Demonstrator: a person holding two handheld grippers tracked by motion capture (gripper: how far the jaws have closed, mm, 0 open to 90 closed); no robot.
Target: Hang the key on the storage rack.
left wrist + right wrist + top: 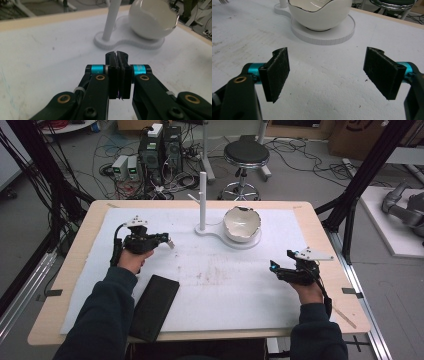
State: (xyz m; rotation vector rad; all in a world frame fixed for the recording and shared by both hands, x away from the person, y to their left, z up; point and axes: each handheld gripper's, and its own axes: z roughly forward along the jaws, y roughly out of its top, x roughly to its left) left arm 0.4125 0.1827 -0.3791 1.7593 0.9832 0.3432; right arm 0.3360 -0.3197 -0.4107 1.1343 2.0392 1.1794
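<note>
Two claws hover over the white mat [225, 285]. The left claw [116, 55] is clenched on nothing; the right claw [327, 72] is released, jaws wide apart. The white eggshell-shaped bowl [319, 15] sits on its white stand [342, 31] ahead of both, well apart from them.

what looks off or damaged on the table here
The white bowl on the white stand has a jagged, uneven rim, like a cracked eggshell; that may be its design rather than damage. The white mat shows brownish stains near its middle. Nothing is spilled or tipped.
</note>
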